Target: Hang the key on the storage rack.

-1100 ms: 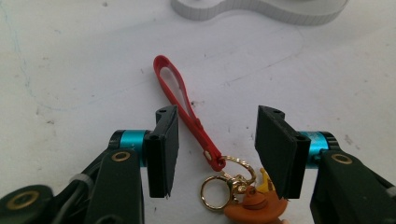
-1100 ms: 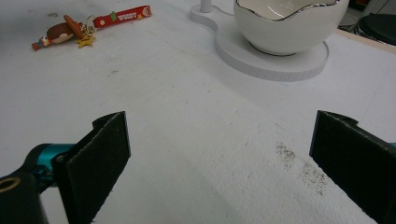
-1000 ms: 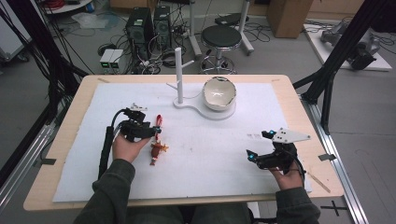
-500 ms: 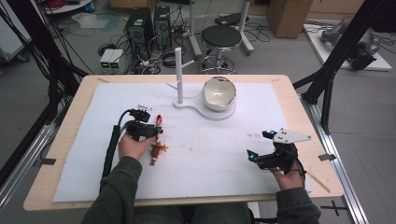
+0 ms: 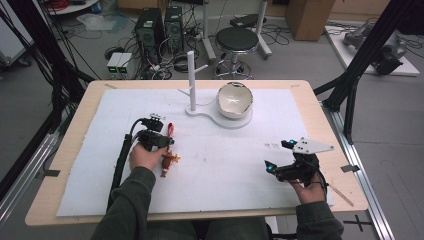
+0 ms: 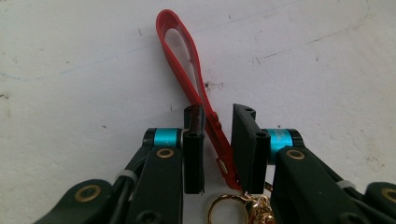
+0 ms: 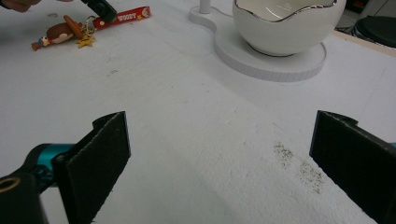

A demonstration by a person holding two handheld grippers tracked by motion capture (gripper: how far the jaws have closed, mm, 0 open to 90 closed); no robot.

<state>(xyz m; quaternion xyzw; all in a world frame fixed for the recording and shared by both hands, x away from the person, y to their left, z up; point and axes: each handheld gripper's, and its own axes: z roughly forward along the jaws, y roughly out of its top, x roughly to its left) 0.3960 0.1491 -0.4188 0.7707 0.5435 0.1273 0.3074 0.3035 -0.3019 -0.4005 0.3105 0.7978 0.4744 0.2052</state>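
Both left gripper (image 6: 212,140) jaws flank the red strap (image 6: 187,70) unclosed; center it before squeezing, while the right gripper (image 5: 287,167) idles wide open.

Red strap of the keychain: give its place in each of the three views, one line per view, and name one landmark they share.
High view: red strap left of centre, at the left gripper.
Left gripper view: centre, its loop reaching up and away, its tail between the slightly parted jaws.
Right gripper view: top left, lettered WOODY.
Shared landmark: gold ring and brown figure at the strap's end.

Left tongs (image 5: 162,137) nearer red strap (image 5: 170,131).
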